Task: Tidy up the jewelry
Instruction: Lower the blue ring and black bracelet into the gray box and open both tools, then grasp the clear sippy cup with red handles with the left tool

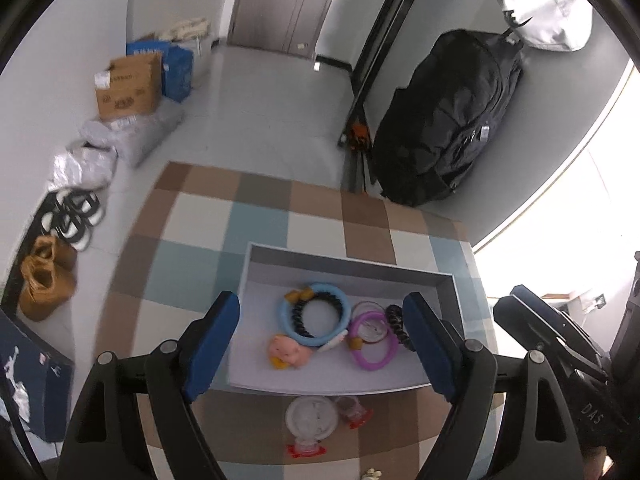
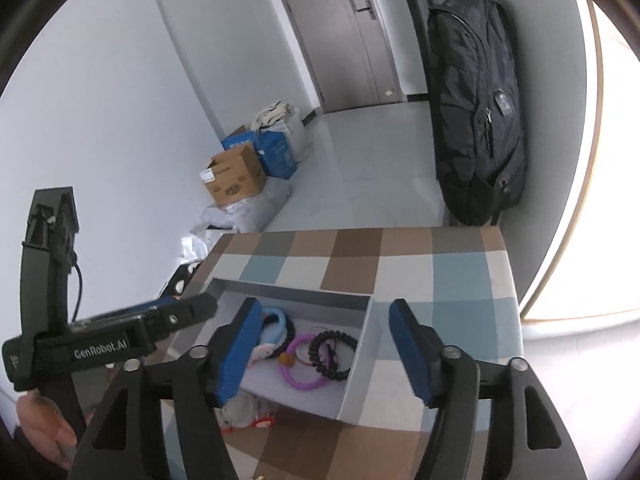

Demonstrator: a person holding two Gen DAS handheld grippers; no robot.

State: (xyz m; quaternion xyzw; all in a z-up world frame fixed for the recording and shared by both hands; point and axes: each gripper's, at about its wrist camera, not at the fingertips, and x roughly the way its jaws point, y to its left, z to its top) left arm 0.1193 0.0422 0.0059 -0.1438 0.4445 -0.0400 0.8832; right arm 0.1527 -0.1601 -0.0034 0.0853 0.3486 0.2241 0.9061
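Note:
A shallow grey box (image 1: 256, 276) (image 2: 356, 354) sits on the checkered tabletop. In it lie a light blue ring (image 1: 316, 314) with a black coil band, a purple ring (image 1: 374, 340) (image 2: 300, 360), a black beaded bracelet (image 2: 334, 354) and a pink pig charm (image 1: 289, 352). My left gripper (image 1: 322, 344) is open and empty above the box. My right gripper (image 2: 322, 356) is open and empty over the box's right end; its body shows at the right of the left wrist view (image 1: 560, 332). A clear round case (image 1: 311, 416) and a red-trimmed packet (image 1: 354, 410) lie on the table in front of the box.
The checkered table (image 1: 200, 216) ends near a wall where a black backpack (image 1: 444, 120) (image 2: 476, 112) hangs. Cardboard and blue boxes (image 1: 128, 86), plastic bags and shoes (image 1: 46, 276) line the floor at left. A door (image 2: 348, 32) stands at the back.

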